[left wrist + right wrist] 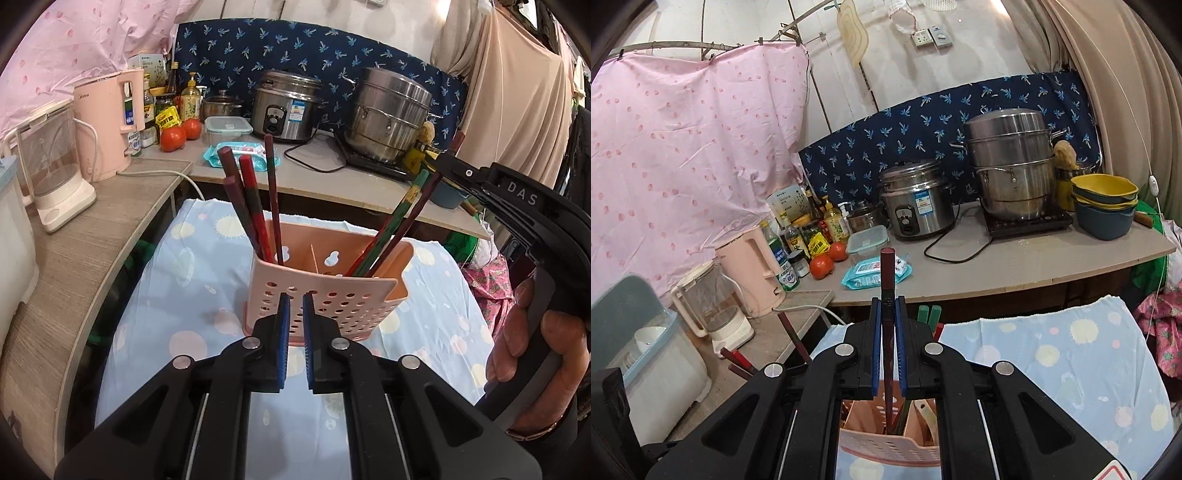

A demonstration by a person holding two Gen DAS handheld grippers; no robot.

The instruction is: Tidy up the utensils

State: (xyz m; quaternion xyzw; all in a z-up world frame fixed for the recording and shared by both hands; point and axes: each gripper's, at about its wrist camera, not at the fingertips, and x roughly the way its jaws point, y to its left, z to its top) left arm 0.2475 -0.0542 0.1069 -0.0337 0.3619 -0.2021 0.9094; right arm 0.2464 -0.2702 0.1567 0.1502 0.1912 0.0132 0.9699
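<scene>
The chopstick [887,280], pinched upright in the right gripper [887,314], stood over the right compartment of the pink holder [321,295] on the cloth [177,266]; it would best be lowered straight, tip clear of the divider, and released only once seated. The left gripper [295,306] was nearly closed and empty, just before the holder's perforated wall, apparently not touching it.

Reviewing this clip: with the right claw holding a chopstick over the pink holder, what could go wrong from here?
1. The right claw grips one dark red chopstick mid-shaft, its tip just inside the pink perforated holder; on release it may catch the divider or the chopsticks already leaning in that compartment.
2. The holder stands on a loose cloth with the left claw closed and empty beside it, not bracing it, so a sideways push could tip it.
</scene>
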